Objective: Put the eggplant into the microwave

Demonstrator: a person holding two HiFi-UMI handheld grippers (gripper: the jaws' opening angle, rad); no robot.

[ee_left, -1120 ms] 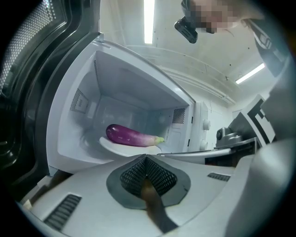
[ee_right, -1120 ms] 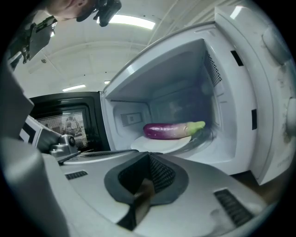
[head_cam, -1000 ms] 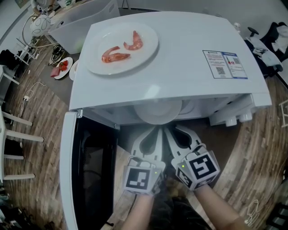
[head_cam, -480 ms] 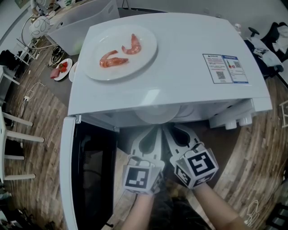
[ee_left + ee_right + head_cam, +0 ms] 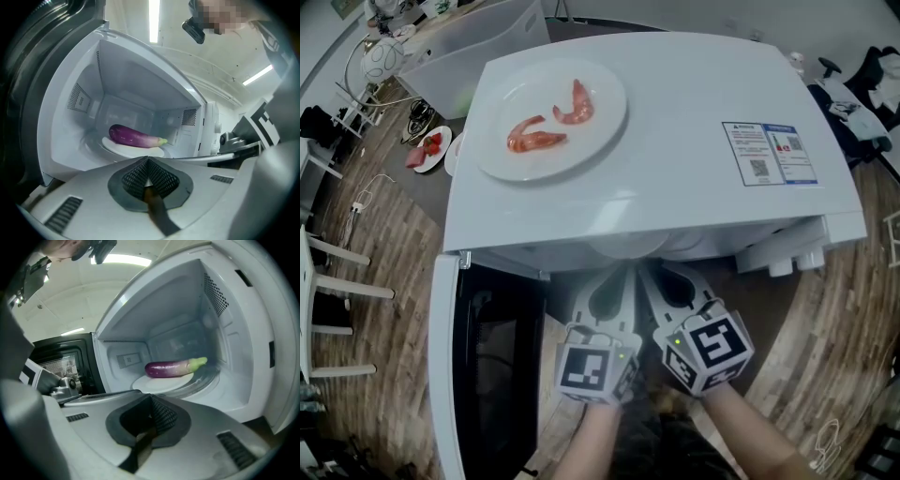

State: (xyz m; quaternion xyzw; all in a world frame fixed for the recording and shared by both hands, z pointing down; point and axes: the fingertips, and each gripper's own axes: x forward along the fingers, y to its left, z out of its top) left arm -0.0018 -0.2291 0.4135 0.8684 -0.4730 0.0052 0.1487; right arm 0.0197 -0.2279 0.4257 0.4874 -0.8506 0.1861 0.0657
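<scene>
A purple eggplant (image 5: 133, 137) with a green stem end lies on a white plate (image 5: 136, 150) inside the open white microwave (image 5: 675, 141). The right gripper view shows the same eggplant (image 5: 173, 367) on that plate (image 5: 159, 383). In the head view both grippers sit side by side just in front of the oven's opening and point into it. My left gripper (image 5: 623, 272) is shut with nothing in it, its tips (image 5: 147, 160) meeting short of the plate. My right gripper (image 5: 645, 270) is likewise shut and holds nothing (image 5: 151, 397).
The microwave door (image 5: 483, 366) hangs open to the left of my hands. On top of the oven rests a white plate (image 5: 581, 127) with two shrimps (image 5: 536, 139). Control knobs (image 5: 797, 265) stick out at the right front. A small plate of food (image 5: 429, 142) lies far left.
</scene>
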